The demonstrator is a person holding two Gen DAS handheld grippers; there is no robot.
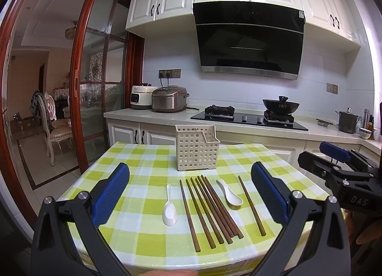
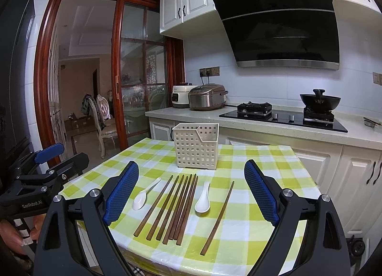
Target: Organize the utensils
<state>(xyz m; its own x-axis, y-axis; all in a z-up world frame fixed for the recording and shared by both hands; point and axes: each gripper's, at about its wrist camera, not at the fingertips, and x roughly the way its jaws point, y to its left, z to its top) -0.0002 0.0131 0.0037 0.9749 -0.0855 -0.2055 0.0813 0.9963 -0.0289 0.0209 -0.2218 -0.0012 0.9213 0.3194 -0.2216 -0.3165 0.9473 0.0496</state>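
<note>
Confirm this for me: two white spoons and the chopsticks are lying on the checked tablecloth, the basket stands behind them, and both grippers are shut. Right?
Not quite: the left gripper and right gripper are both open, as each wrist view shows. The rest holds.

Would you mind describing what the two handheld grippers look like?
Both are matte black frames with silver bolts and two fingers faced with textured blue pads. The left gripper is lettered "GenRobot.AI"; the right gripper shows "DAS". No cables visible.
</note>
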